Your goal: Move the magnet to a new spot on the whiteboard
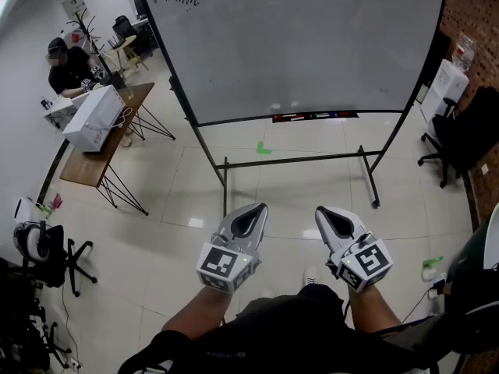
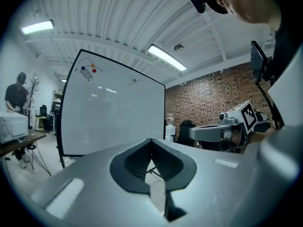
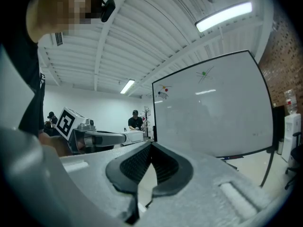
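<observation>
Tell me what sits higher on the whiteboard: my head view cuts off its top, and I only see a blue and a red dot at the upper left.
Observer: The left gripper view shows a small green magnet near the top edge of the whiteboard, over green pen strokes.
Operator: Anything carried on my right side?
Observer: No. The right gripper has its jaws shut together, with nothing between them.
Operator: And the other side?
Observer: The left gripper is shut and empty too.
</observation>
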The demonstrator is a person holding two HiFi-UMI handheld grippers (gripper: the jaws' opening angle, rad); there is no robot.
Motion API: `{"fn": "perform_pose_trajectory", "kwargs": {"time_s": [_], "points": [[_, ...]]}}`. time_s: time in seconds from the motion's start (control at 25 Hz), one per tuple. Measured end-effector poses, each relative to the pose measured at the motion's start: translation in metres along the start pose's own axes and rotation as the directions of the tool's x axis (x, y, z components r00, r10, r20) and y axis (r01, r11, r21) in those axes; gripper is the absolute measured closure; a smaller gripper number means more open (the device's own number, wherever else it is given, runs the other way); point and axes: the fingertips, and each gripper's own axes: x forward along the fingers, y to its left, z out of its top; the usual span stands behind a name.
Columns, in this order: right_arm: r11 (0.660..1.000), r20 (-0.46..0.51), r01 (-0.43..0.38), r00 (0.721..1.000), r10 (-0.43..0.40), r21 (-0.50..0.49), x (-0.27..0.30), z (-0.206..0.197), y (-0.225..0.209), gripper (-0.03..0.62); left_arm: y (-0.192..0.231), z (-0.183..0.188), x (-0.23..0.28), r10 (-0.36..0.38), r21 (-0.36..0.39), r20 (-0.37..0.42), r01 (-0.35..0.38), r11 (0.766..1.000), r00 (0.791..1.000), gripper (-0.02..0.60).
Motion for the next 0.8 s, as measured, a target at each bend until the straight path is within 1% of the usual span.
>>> {"fn": "perform_pose_trajectory", "kwargs": {"time_s": [0.12, 0.28, 0.44, 0.56, 0.72, 0.8], "points": [[1.0, -0.019, 0.017, 1.0, -0.017, -0.004, -0.006, -0.003, 0.008, 0.592, -0.001, -0.004, -0.001, -0.023, -0.003, -0.003, 0.023, 1.0, 1.0, 0.566], [0.999, -0.026, 0.026, 0.999, -0.027, -0.024, -0.015, 0.001, 0.007, 0.592, -0.016, -0.003, 0.0, -0.044, -0.024, 0.004, 0.044, 0.999, 0.999, 0.566], [0.999, -0.024, 0.022, 0.999, -0.023, -0.039, -0.027, 0.01, -0.005, 0.592, -0.027, 0.009, 0.007, -0.024, -0.029, 0.036, 0.025, 0.999, 0.999, 0.566], [0.999, -0.023, 0.01, 1.0, -0.011, -0.048, -0.038, 0.014, -0.016, 0.592, -0.038, 0.012, 0.015, -0.014, -0.034, 0.053, 0.016, 0.999, 0.999, 0.566], [0.999, -0.051, 0.005, 0.999, -0.007, -0.033, -0.052, 0.012, -0.026, 0.592, -0.056, 0.012, 0.024, 0.005, -0.042, 0.062, -0.002, 0.999, 0.998, 0.566], [0.999, -0.054, -0.012, 0.999, 0.01, -0.032, -0.058, 0.008, -0.029, 0.592, -0.063, 0.011, 0.025, 0.017, -0.048, 0.064, -0.014, 0.999, 0.998, 0.566]]}}
